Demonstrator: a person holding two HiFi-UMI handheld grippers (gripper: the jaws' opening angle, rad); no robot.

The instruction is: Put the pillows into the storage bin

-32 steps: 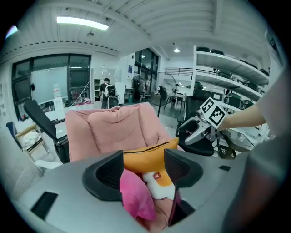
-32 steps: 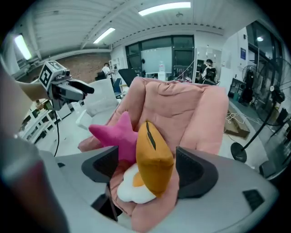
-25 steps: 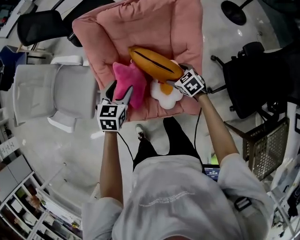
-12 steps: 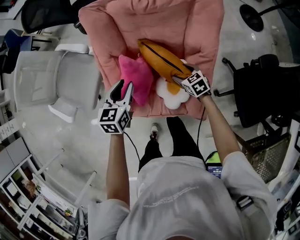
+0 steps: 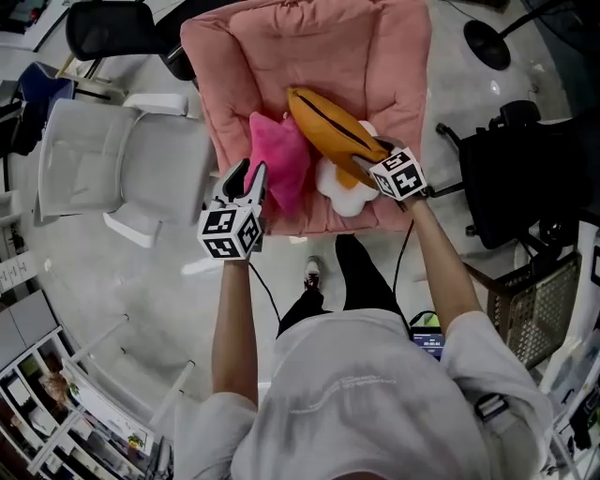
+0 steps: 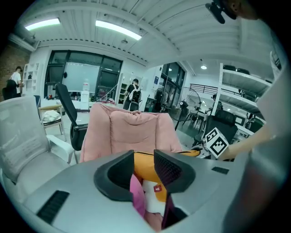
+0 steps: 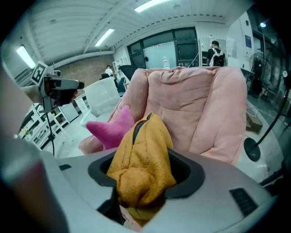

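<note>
Three pillows lie on the pink armchair [image 5: 309, 56]: a pink star pillow [image 5: 279, 167], an orange zipped pillow [image 5: 328, 127] and a white one [image 5: 342, 187] under it. My left gripper [image 5: 247, 180] has just been closing and is shut on the star's left tip; pink fabric [image 6: 136, 196] sits between its jaws [image 6: 143, 157]. At the orange pillow's near end, my right gripper [image 5: 367, 161] has also just been closing. It is shut on the bunched orange fabric [image 7: 141, 164]. The white storage bin [image 5: 112, 173] stands left of the chair.
A black office chair [image 5: 525, 178] stands to the right and another [image 5: 112, 23] behind the bin. A wire basket [image 5: 530, 300] is at the lower right, with shelves [image 5: 56, 403] at the lower left. People stand far off in the room [image 6: 134, 93].
Both grippers' jaws have narrowed: the left onto the pink star's tip, the right onto the orange pillow's end. The left gripper has shifted a little closer to the star.
</note>
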